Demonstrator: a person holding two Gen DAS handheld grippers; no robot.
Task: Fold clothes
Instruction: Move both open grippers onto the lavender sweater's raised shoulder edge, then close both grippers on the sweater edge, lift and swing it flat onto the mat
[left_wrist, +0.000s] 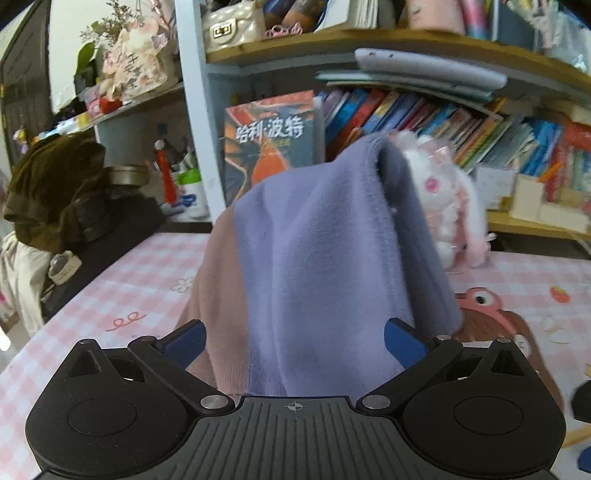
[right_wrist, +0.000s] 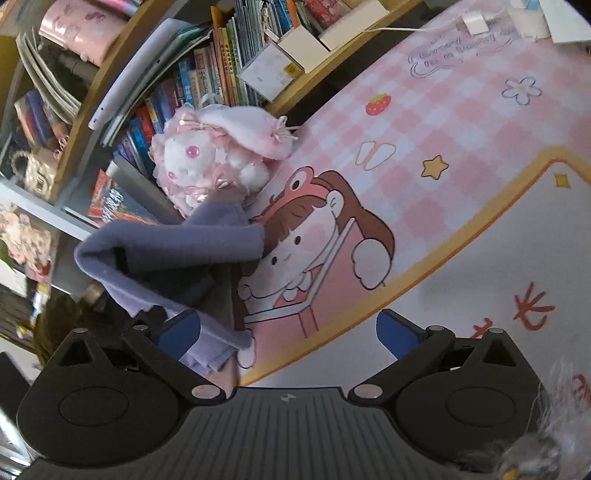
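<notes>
Left wrist view shows the garment (left_wrist: 317, 251) draped between the left gripper (left_wrist: 293, 341)'s wide-open jaws, ungripped, while the right gripper (right_wrist: 288, 332), also spread and empty, sits with cloth at its 9 o'clock, so the fold may slide off.

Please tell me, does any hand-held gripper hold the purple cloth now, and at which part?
Neither, apparently. The purple garment lies between the open left hand-held gripper, unclamped. The right hand-held gripper is open and empty.
</notes>
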